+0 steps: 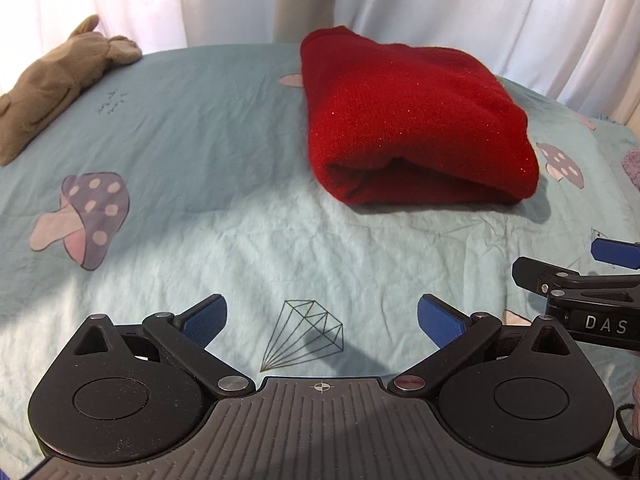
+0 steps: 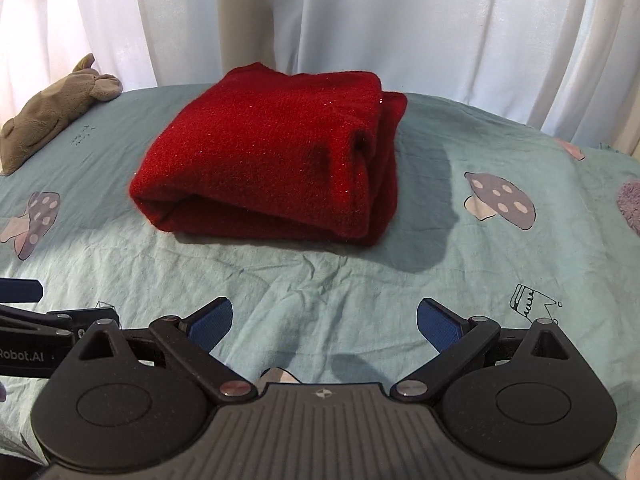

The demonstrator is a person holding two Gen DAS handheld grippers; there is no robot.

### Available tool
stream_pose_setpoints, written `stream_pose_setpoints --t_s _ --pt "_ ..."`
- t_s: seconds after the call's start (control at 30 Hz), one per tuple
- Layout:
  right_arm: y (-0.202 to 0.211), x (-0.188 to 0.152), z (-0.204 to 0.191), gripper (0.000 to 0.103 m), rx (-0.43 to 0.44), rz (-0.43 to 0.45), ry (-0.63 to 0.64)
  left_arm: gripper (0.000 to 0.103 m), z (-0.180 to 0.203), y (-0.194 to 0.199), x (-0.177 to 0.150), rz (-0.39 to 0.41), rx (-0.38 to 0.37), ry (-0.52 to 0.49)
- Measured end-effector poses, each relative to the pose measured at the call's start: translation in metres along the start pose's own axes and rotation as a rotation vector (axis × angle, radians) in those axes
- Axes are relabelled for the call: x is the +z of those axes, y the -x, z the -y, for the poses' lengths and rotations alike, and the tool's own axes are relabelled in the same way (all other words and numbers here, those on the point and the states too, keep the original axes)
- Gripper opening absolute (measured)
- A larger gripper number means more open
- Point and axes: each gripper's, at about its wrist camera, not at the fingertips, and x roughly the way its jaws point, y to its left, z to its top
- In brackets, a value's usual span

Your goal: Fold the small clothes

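Note:
A red knit garment [image 1: 408, 120] lies folded into a thick bundle on the light blue sheet [image 1: 224, 224]; it also shows in the right wrist view [image 2: 272, 156], centre. My left gripper [image 1: 322, 316] is open and empty, low over the sheet, in front and left of the bundle. My right gripper [image 2: 324, 320] is open and empty, in front of the bundle. Each gripper's side shows in the other's view, the right one [image 1: 580, 276] at the right edge, the left one [image 2: 36, 320] at the left edge.
A grey-brown garment [image 1: 56, 80] lies crumpled at the far left of the bed, also in the right wrist view [image 2: 56, 108]. A purple fuzzy item [image 2: 630, 208] sits at the right edge. White curtains [image 2: 400, 32] hang behind the bed.

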Motion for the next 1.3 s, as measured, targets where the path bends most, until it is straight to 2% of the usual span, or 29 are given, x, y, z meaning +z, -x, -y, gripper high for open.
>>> stream_pose_setpoints --t_s 0.2,0.63,1.3 --pt "0.013 -0.001 -0.010 0.099 -0.040 -0.007 0.047 0.103 0.004 0.007 0.001 0.001 0.010 -0.009" --pt "0.026 0.003 -0.005 0.099 -0.067 -0.012 0.007 0.103 0.010 0.015 0.003 0.006 -0.002 -0.017" --pt "0.028 0.002 -0.004 0.099 -0.072 -0.014 0.026 0.103 0.011 0.019 0.001 0.011 -0.018 -0.008"
